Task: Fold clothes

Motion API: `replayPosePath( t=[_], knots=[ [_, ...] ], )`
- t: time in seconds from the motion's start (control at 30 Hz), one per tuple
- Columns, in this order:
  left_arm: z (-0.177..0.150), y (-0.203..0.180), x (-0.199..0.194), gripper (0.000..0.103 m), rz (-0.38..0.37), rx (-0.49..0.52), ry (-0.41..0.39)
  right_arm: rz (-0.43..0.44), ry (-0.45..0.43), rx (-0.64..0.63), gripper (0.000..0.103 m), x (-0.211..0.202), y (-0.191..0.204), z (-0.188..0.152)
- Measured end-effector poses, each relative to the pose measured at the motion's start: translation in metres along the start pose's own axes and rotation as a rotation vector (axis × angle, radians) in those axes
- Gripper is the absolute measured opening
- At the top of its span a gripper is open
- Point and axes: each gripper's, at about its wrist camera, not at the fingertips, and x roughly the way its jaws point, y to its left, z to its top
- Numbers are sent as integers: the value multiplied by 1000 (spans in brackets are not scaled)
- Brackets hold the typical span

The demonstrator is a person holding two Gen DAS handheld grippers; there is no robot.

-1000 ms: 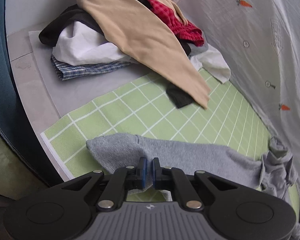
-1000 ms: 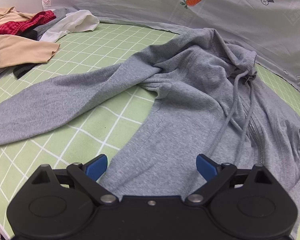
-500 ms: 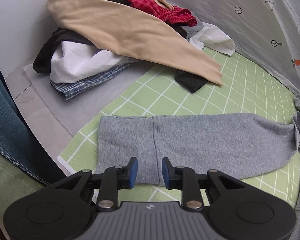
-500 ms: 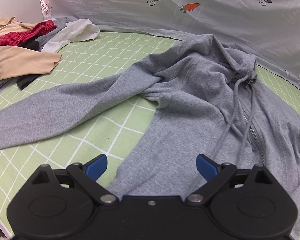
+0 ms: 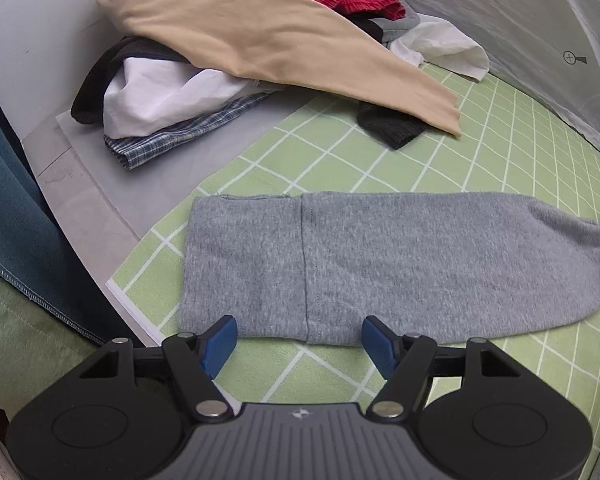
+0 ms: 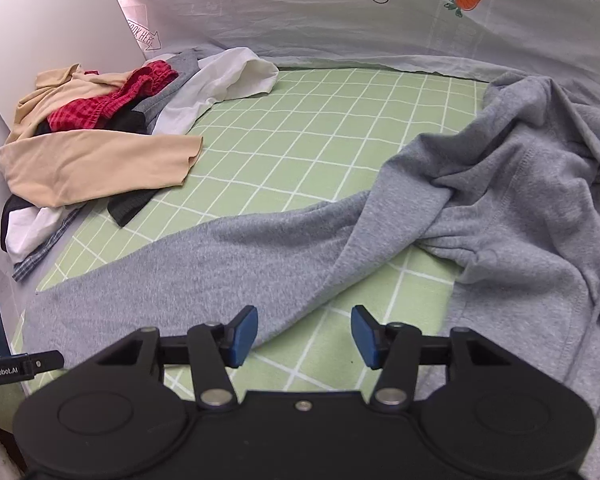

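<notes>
A grey zip hoodie (image 6: 532, 216) lies crumpled on the green checked mat (image 6: 312, 128). Its one sleeve (image 5: 372, 264) is stretched flat toward the mat's edge, cuff end at the left in the left wrist view. It also shows in the right wrist view (image 6: 204, 264). My left gripper (image 5: 298, 346) is open and empty, just in front of the sleeve's near edge by the cuff seam. My right gripper (image 6: 303, 336) is open and empty, above the mat beside the sleeve's upper part.
A pile of clothes (image 5: 236, 40), with beige, red checked, white, black and blue plaid pieces, lies at the mat's far corner and shows in the right wrist view (image 6: 92, 136). A carrot-print sheet (image 6: 380, 20) hangs behind. A dark blue cloth (image 5: 8, 208) hangs at the left edge.
My left gripper opened from shut, let go of the sleeve cuff and drew back; the sleeve now lies flat. My right gripper swung left toward the sleeve, its jaws somewhat narrower.
</notes>
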Motion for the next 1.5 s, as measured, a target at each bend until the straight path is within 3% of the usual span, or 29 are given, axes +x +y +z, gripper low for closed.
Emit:
replayPosePath(
  t=[0.07,0.13,0.2,0.27,0.3,0.33,0.5,0.9,1.5],
  knots=[
    [0,-1,1,68,-2,31,-10,-25,22,-22,35,9,5,0],
    [0,-2,2,67,-9,75,-17,-37,8,-23,28,12,7,-2],
    [0,-2,1,53,-5,113,-36,-52,3,-16,6,16,8,-3],
    [5,0,0,23,-26,130,-30,-67,-9,-9,4,15,9,-3],
    [7,3,0,19,-54,126,-17,-75,-18,-5,3,12,10,-4],
    [10,5,0,8,-84,121,-3,-81,-32,-9,3,7,12,-2],
    [23,14,-11,8,-152,85,17,-107,-92,-35,2,-18,22,8],
    [90,18,-54,8,-184,37,-94,-105,-182,-91,2,-22,48,67],
    [181,3,39,8,-192,-42,-17,-127,-64,-75,2,86,41,141]
  ],
)
